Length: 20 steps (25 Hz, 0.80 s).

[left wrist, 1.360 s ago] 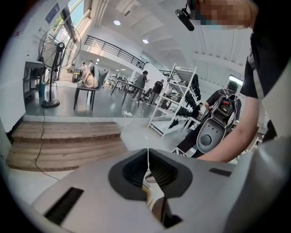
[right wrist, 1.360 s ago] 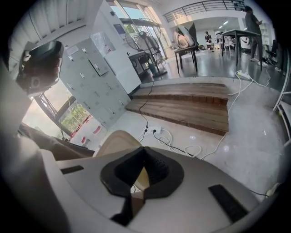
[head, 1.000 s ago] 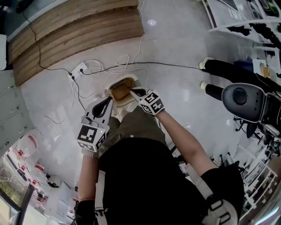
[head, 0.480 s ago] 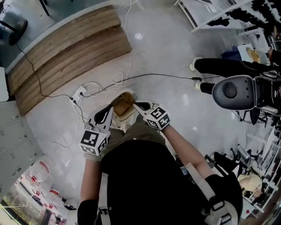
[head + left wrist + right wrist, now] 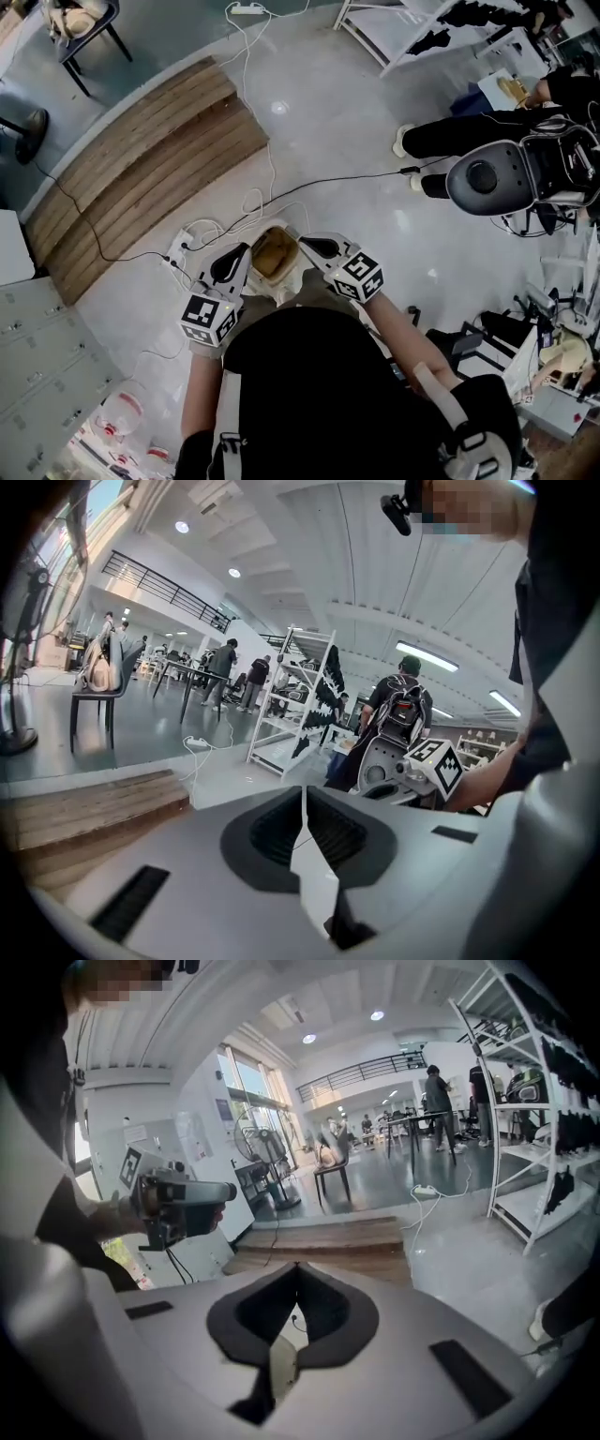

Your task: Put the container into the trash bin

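In the head view a white bin (image 5: pixel 286 273) stands on the floor in front of me, with a brown container (image 5: pixel 273 251) lying inside it. My left gripper (image 5: pixel 242 252) hangs above the bin's left side and my right gripper (image 5: pixel 302 243) above its right side. Both point forward and slightly down. In the left gripper view the left gripper (image 5: pixel 303 790) has its jaws together with nothing between them. The right gripper (image 5: pixel 297 1267) is likewise shut and empty in its own view, clear of the bin. Each gripper view also catches the other gripper off to the side.
A power strip (image 5: pixel 182 247) with white cables lies left of the bin, and a black cable (image 5: pixel 328 179) crosses the floor beyond. A wooden platform (image 5: pixel 141 169) lies at the far left. A person's legs (image 5: pixel 459 131) and a grey round machine (image 5: pixel 487 178) are at the right.
Both grippers have risen away from the floor, the right more than the left. The head view has pulled back, so the bin looks smaller. Both jaws stay shut.
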{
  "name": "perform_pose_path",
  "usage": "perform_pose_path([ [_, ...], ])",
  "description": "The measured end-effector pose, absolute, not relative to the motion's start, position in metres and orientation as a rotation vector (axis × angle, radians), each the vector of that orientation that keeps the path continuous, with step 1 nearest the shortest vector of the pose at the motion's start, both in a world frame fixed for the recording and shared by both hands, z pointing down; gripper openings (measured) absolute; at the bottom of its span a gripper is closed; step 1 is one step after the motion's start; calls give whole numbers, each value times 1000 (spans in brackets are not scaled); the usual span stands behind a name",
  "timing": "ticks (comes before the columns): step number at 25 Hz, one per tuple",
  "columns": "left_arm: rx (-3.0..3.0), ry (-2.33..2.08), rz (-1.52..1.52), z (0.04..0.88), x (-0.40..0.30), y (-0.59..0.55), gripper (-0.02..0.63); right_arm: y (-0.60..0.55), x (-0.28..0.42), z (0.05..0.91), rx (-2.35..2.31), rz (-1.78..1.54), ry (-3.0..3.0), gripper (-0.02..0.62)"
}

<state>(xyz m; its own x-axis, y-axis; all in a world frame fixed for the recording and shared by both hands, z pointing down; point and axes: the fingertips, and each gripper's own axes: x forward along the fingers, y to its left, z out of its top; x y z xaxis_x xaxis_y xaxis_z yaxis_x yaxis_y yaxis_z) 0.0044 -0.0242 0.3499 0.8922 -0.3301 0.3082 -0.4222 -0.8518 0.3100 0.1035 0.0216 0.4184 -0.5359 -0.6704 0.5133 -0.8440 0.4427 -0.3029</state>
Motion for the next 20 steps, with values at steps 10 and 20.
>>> perform_pose_path([
  [10, 2796, -420, 294, 300, 23, -34, 11, 22, 122, 339, 1552, 645, -2406, 15],
  [20, 2886, -381, 230, 257, 29, -41, 11, 24, 140, 279, 1773, 494, -2375, 15],
])
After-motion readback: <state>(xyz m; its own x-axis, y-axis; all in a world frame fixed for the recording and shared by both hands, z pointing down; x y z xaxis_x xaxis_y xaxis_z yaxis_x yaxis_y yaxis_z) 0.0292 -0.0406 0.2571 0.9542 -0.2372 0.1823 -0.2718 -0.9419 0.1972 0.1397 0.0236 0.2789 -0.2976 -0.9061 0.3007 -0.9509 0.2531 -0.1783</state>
